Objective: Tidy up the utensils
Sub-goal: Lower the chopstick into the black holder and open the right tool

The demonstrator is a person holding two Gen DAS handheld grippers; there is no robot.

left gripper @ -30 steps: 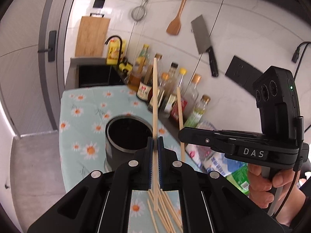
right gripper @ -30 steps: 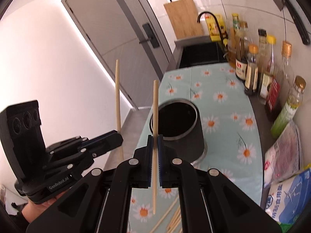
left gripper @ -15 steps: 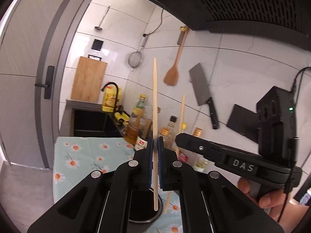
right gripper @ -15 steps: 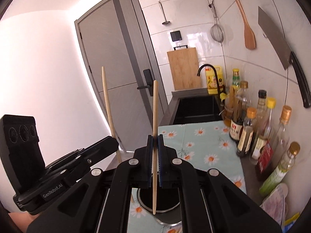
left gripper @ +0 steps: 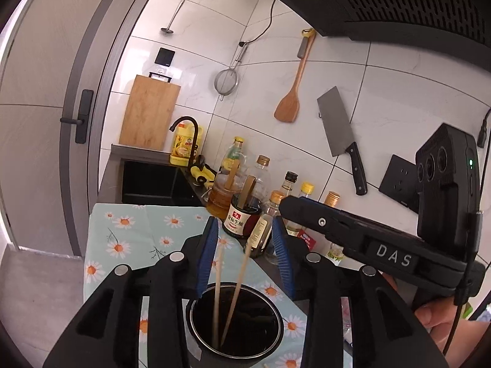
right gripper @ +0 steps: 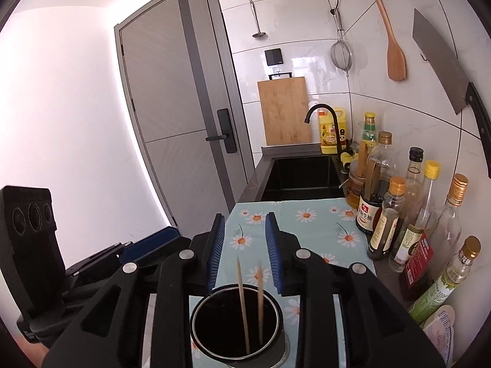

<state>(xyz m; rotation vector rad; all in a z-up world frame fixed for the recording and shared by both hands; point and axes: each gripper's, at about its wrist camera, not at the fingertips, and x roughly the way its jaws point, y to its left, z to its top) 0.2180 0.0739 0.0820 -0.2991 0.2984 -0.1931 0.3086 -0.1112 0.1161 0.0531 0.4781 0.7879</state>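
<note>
Left gripper (left gripper: 245,254) in the left wrist view: jaws have just been opening, blue pads spread, nothing pinched; two chopsticks (left gripper: 228,294) stand loose in the black holder (left gripper: 236,325) below, tops leaning between the pads, apart from them; holder sits on the daisy cloth (left gripper: 122,233); right gripper (left gripper: 307,211) alongside, held by a hand (left gripper: 435,316)

Right wrist view: right gripper (right gripper: 245,245) likewise just opened, pads apart, empty; both chopsticks (right gripper: 245,303) upright in the holder (right gripper: 236,331), near the bottles (right gripper: 396,214)
</note>
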